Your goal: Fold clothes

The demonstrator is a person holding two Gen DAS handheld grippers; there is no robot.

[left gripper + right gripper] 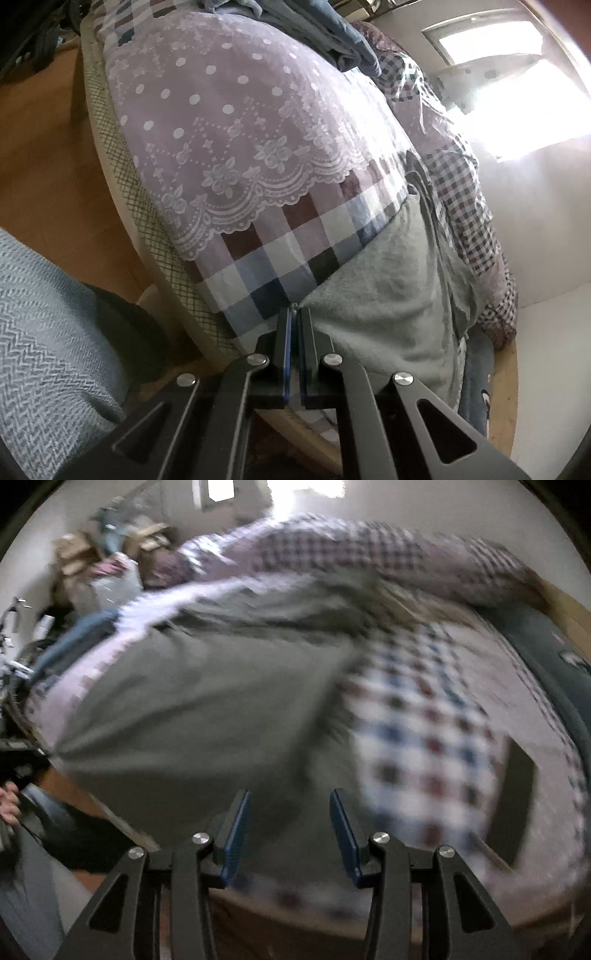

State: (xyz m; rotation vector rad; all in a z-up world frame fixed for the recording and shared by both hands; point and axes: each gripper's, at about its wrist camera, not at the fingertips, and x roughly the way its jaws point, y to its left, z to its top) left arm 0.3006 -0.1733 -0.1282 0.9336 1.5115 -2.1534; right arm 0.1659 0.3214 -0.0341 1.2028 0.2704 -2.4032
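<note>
A grey-green garment (391,280) lies spread on the checked bedsheet (273,258). My left gripper (294,314) is shut on a corner of that garment at the bed's near edge. In the right wrist view, which is motion-blurred, the same garment (192,709) covers the left half of the bed. My right gripper (289,801) hovers open just above the garment's near edge, with nothing between its blue pads (236,830).
A lilac lace cover (229,122) lies on the bed beyond the garment. Blue clothes (325,33) are heaped at the far end, and a small-check quilt (351,550) is bunched along the wall side. Wooden floor (48,155) runs beside the bed. A person's knitted sleeve (40,332) is at lower left.
</note>
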